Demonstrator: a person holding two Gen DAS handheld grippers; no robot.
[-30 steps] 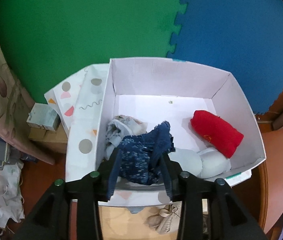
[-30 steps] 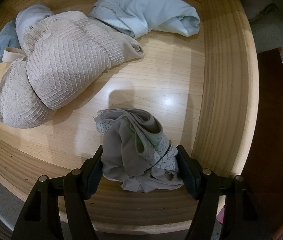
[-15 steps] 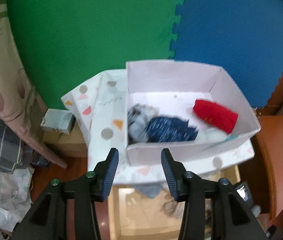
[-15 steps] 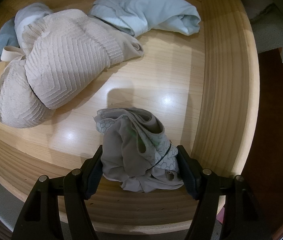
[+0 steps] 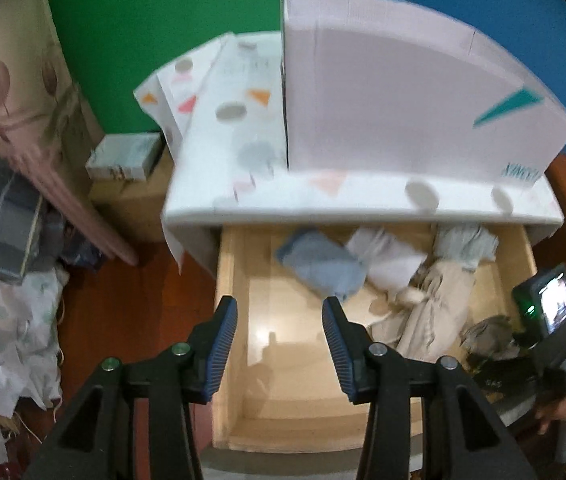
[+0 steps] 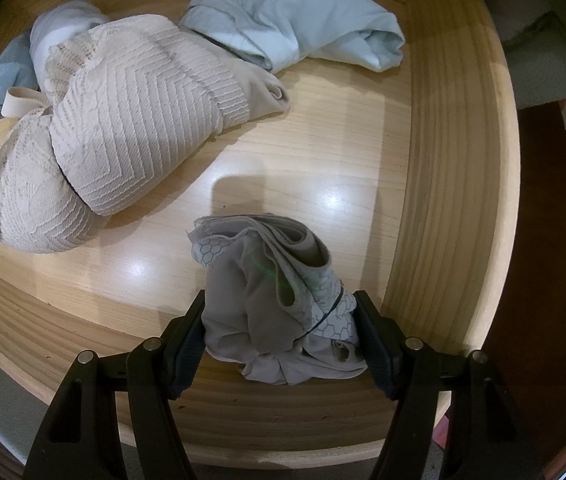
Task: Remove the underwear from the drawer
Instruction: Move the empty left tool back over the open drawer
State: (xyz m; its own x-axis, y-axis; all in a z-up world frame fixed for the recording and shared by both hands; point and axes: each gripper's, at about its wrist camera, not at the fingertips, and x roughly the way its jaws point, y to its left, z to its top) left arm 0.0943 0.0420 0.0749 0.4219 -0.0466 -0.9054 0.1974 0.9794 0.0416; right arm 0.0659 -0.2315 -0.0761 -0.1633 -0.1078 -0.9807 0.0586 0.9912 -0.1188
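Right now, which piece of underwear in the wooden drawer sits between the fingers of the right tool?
The grey crumpled garment with hexagon print. The cream lace one and pale blue one lie farther back, untouched.

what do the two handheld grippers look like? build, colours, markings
Both match: black plastic two-finger frames with cut-out arms and a silver bolt head at each pivot. The left gripper has ribbed dark blue pads; the right gripper has the same. From the left wrist view the right unit carries a small camera with a lit screen and a green light.
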